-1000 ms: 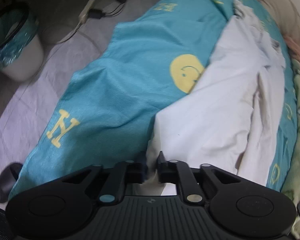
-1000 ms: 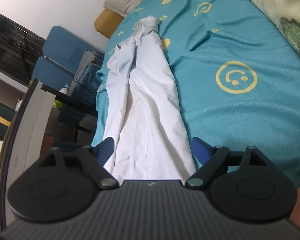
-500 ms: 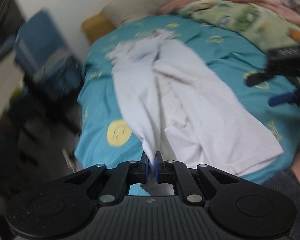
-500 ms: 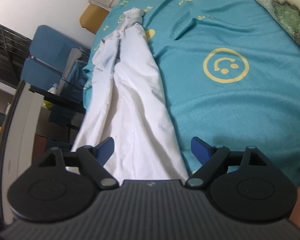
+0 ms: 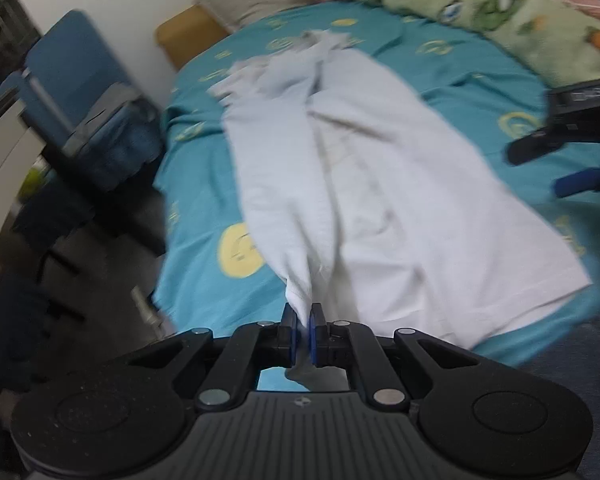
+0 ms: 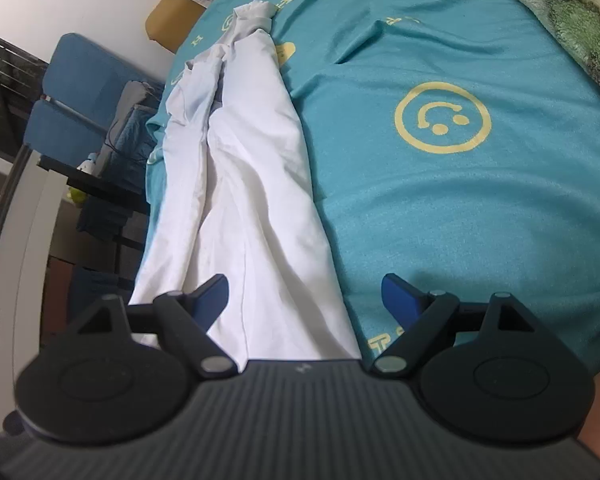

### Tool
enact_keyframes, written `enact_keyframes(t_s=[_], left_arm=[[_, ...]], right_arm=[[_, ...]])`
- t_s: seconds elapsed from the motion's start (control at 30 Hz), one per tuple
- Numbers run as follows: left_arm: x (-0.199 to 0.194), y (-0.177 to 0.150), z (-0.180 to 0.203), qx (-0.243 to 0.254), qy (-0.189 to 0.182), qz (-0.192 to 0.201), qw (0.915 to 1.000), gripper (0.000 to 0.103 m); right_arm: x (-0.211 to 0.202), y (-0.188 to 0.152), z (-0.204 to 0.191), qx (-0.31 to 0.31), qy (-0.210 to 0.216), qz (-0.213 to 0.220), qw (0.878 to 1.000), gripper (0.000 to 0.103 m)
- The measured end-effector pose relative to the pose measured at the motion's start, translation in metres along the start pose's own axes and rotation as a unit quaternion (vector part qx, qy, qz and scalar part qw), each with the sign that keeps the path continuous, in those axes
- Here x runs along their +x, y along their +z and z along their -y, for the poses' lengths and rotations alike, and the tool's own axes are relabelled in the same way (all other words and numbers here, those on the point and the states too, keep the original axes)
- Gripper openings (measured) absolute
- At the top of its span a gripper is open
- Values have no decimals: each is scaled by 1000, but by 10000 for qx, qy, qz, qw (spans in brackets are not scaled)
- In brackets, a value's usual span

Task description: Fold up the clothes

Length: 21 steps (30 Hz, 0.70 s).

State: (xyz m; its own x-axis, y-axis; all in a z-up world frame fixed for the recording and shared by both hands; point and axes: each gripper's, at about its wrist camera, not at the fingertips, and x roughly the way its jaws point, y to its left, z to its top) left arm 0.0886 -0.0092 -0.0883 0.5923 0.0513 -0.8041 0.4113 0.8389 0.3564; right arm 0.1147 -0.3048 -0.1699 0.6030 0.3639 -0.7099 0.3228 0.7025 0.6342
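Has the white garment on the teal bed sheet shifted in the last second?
Yes. In the right wrist view the white cloth garment has slid left, away from the yellow ring smiley printed on the teal bed sheet, towards the bed's edge.

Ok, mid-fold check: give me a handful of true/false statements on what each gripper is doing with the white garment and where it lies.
1. The left gripper is shut on a corner of the white garment. True.
2. The right gripper is clamped on the garment's hem. False: its jaws stand wide open, with cloth lying between them but not pinched.
3. The garment lies on a teal bedsheet printed with yellow smiley faces. True.
4. The garment is already folded into a neat square. False: it stretches lengthwise along the bed, its far end bunched and wrinkled.
5. A blue chair stands beside the bed. True.
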Motion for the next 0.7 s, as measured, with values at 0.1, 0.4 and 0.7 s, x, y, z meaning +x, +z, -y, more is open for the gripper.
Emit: enact_keyframes(t_s=[0.1, 0.4, 0.7], left_arm=[[6, -4, -16, -155, 105, -217, 9996, 8], [2, -7, 5, 675, 407, -88, 9969, 7], [-1, -12, 29, 1485, 851, 106, 9852, 7]], right_arm=[[0, 0, 0, 18, -7, 5, 10000, 85], [3, -1, -2, -37, 3, -43, 10000, 85], [6, -3, -6, -106, 47, -90, 9999, 85]])
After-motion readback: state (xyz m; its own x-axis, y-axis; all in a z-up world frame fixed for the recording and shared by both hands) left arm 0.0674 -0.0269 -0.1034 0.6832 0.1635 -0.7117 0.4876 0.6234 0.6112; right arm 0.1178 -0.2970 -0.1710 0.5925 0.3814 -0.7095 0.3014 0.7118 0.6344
